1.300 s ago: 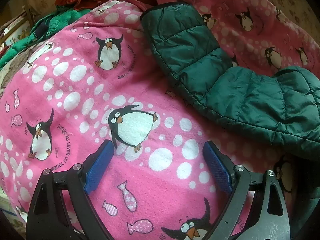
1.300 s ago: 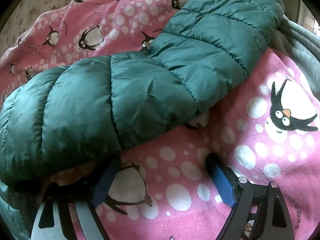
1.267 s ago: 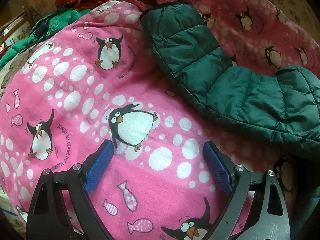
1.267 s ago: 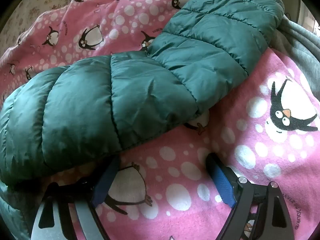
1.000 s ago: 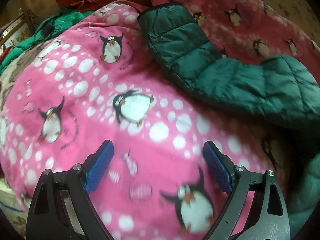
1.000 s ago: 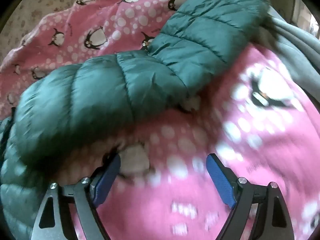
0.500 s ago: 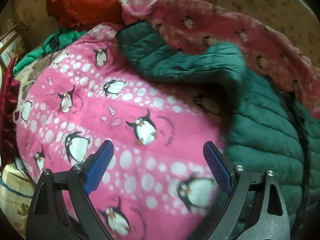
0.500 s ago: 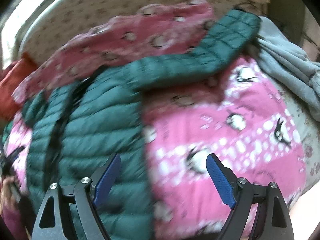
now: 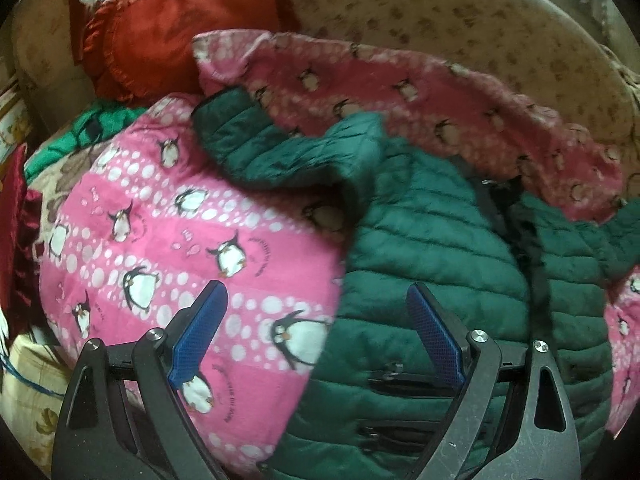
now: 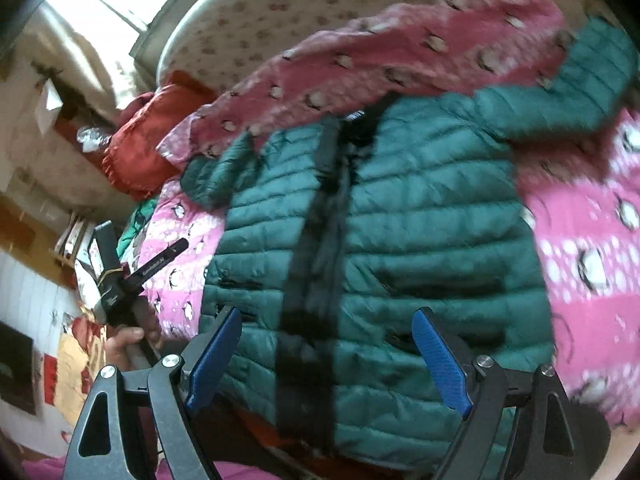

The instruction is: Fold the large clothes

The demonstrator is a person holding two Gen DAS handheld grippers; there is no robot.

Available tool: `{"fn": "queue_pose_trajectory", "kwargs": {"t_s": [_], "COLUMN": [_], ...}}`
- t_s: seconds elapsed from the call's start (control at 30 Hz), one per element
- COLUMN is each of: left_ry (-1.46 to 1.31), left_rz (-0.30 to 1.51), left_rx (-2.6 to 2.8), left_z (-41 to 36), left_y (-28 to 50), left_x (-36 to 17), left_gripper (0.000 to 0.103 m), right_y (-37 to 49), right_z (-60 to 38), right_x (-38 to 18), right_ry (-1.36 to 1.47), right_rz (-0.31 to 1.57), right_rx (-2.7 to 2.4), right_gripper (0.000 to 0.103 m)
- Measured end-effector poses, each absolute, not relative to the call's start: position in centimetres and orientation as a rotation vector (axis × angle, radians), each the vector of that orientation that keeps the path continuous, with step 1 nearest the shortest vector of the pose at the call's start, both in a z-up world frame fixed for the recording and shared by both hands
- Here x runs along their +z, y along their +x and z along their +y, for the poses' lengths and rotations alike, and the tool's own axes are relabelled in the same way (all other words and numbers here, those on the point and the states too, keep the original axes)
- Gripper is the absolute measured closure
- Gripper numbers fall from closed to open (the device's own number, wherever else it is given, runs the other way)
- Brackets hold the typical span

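Note:
A dark green quilted puffer jacket lies front up and spread flat on a pink penguin blanket, both sleeves stretched outward and a dark zipper strip down its middle. In the left wrist view the jacket fills the right half, its left sleeve reaching up-left over the blanket. My left gripper is open and empty, above the jacket's left edge. My right gripper is open and empty, above the jacket's lower front. The left gripper also shows in the right wrist view, held in a hand.
A red ruffled cushion lies at the back left against a beige floral sofa back. A green garment lies at the blanket's left edge. The blanket's far edge is folded up behind the jacket.
Both grippers have pulled back and up from close over the blanket and sleeves; the whole jacket is now in view. Both stay open and empty.

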State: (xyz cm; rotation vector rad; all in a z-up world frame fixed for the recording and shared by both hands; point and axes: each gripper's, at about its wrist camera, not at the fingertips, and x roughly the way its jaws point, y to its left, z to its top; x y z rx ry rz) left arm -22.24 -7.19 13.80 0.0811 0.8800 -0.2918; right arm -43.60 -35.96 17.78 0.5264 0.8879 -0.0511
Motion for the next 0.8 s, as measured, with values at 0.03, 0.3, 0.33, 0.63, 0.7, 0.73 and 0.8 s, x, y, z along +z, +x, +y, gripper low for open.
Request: {"fn": "queue_pose_trajectory", "kwargs": {"t_s": [0.03, 0.3, 0.33, 0.63, 0.7, 0.73, 0.8], "left_ry": [0.08, 0.083, 0.082, 0.092, 0.087, 0.082, 0.071], "left_rz": [0.875, 0.85, 0.852, 0.844, 0.845, 0.846, 0.847], "left_rx": [-0.3, -0.361, -0.367, -0.392, -0.391, -0.392, -0.39], "left_z": [-7.5, -10.2, -10.6, -13.1, -13.3, -13.3, -13.4], "left_y": [-22.4, -23.2, -23.2, -22.8, -22.7, -22.6, -22.4], "left_x": [14.1, 14.6, 14.6, 13.6, 13.5, 13.5, 13.4], "left_gripper": [0.012, 0.012, 0.012, 0.012, 0.012, 0.012, 0.012], "right_y": [-42.9, -36.7, -36.2, -32.9, -32.4, -32.3, -31.8], "right_z": [-35.4, -33.3, -33.3, -33.4, -33.2, -33.1, -33.2], "right_x": [18.1, 18.0, 17.9, 16.3, 16.0, 15.9, 15.7], "right_ry": [0.494, 0.285, 0.276, 0.264, 0.273, 0.282, 0.32], "right_rz": [0.872, 0.801, 0.795, 0.762, 0.763, 0.766, 0.77], "right_rx": [-0.057, -0.187, -0.199, -0.269, -0.248, -0.228, -0.194], "right_gripper": [0.017, 0.017, 0.017, 0.017, 0.017, 0.017, 0.017]}}
